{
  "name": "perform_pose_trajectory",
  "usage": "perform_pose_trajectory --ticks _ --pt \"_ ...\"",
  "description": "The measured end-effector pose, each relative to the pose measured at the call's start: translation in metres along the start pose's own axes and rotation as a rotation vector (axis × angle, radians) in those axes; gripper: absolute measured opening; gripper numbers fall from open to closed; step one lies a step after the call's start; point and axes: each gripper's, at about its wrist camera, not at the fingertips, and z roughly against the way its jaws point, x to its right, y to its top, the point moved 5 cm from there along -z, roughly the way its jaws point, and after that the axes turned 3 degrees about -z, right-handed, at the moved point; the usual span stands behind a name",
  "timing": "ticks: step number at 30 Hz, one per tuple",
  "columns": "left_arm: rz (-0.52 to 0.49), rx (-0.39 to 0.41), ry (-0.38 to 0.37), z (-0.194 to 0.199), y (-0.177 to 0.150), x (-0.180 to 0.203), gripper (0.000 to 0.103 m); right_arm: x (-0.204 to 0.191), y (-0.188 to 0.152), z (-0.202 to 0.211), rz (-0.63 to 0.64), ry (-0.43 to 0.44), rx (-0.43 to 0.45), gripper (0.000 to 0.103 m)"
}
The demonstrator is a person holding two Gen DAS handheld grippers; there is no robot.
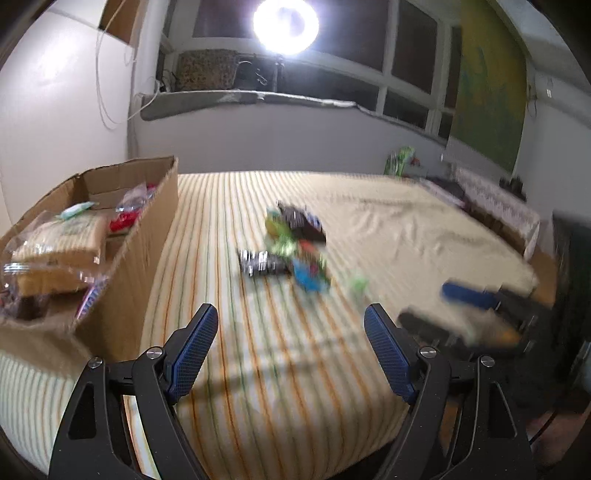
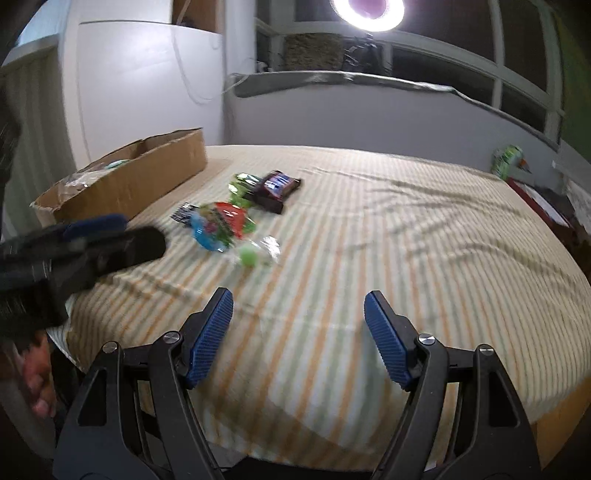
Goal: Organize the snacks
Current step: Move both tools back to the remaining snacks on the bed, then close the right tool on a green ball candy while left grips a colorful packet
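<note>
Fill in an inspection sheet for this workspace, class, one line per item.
Surface: striped bedsheet, wrinkled at right.
Job's things: snack packets heaped mid-bed; cardboard box at left, partly filled.
Clutter: green package at the far edge.
Grippers: left claw and right claw open, empty, above the sheet.
Cables: white cord hanging on the wall.
Surroundings: ring light, dark windows.

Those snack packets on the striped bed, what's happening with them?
A person holds a two-finger gripper in each hand. The left gripper and right gripper are both open and empty above the bedspread. A pile of snack packets lies loose ahead; the cardboard box beside it already holds some.
</note>
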Motion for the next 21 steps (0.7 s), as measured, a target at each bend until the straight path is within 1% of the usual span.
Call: perform_pose_trajectory --ticks 1,2,3,6,9,11,12,13,14,15,16,17,18,21 --pt "0.033 0.0 -0.035 -0.001 0.006 -0.001 0.081 -0.003 0.002 -0.003 0.01 0.006 0.0 0.076" --pt "0.047 -0.001 -0.046 -0.002 0.011 -0.001 0.081 -0.006 0.003 -0.006 0.017 0.012 0.0 0.076" --pt "0.052 0.002 -0.044 -0.004 0.017 0.0 0.081 -0.009 0.006 -0.009 0.023 0.021 0.002 0.076" --pt "0.044 0.009 -0.049 -0.013 0.029 0.0 0.075 -0.013 0.01 -0.016 0.038 0.039 0.007 0.076" --pt "0.046 -0.01 -0.051 -0.026 0.036 -0.002 0.071 -0.016 0.013 -0.023 0.043 0.055 0.005 0.076" --pt "0.049 -0.035 -0.061 -0.036 0.036 -0.003 0.061 -0.018 0.014 -0.03 0.05 0.065 -0.002 0.076" --pt "0.049 -0.052 -0.066 -0.041 0.035 -0.003 0.057 -0.019 0.015 -0.032 0.055 0.066 -0.004 0.076" --pt "0.047 -0.062 -0.069 -0.045 0.034 -0.003 0.047 -0.02 0.015 -0.034 0.065 0.067 -0.003 0.073" --pt "0.044 -0.079 -0.08 -0.049 0.033 -0.003 0.036 -0.022 0.015 -0.036 0.076 0.07 -0.002 0.067" --pt "0.044 -0.087 -0.09 -0.051 0.031 -0.002 0.031 -0.025 0.016 -0.038 0.087 0.075 -0.001 0.064" --pt "0.045 -0.095 -0.102 -0.053 0.03 -0.002 0.024 -0.026 0.016 -0.038 0.094 0.078 0.003 0.051" --pt "0.041 -0.099 -0.105 -0.054 0.028 -0.001 0.019 -0.027 0.017 -0.038 0.105 0.083 0.005 0.033" --pt "0.039 -0.1 -0.11 -0.056 0.027 0.0 0.016 -0.029 0.018 -0.039 0.113 0.085 0.006 0.031" --pt "0.048 -0.067 -0.119 -0.051 0.026 -0.001 0.013 -0.031 0.016 -0.039 0.124 0.07 0.02 0.029"
